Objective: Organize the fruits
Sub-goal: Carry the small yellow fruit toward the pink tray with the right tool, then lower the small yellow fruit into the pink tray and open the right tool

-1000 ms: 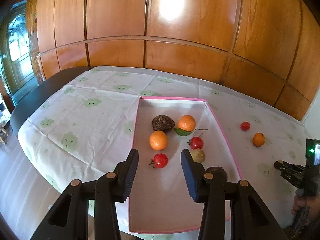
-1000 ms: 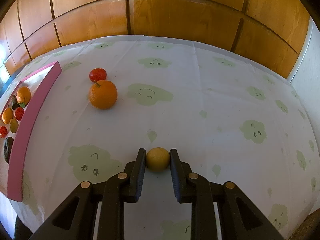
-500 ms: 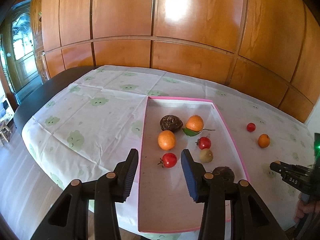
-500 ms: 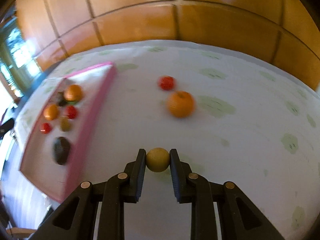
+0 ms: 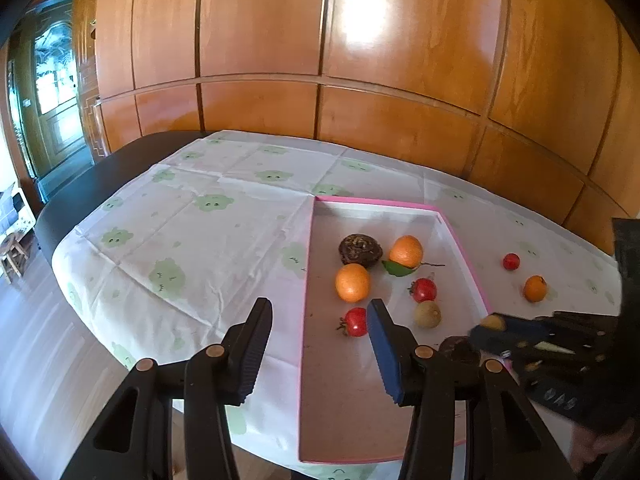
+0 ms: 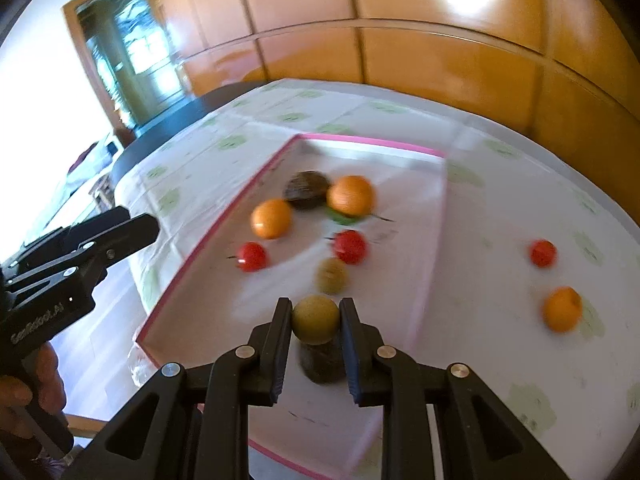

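Right tool (image 6: 315,320) gripping yellow fruit (image 6: 315,319) above pink-edged tray (image 6: 360,142), left tool (image 5: 320,344) open

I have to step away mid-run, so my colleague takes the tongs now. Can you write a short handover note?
Right tongs: shut on a yellow-green fruit, held above the near end of the pink tray.
Left tongs: open and holding nothing, at the tray's near left edge.
Done: seven fruits in the tray, including two oranges, two red ones and two dark ones.
Left: set the held fruit down, then fetch the red fruit and orange on the cloth, right of the tray.
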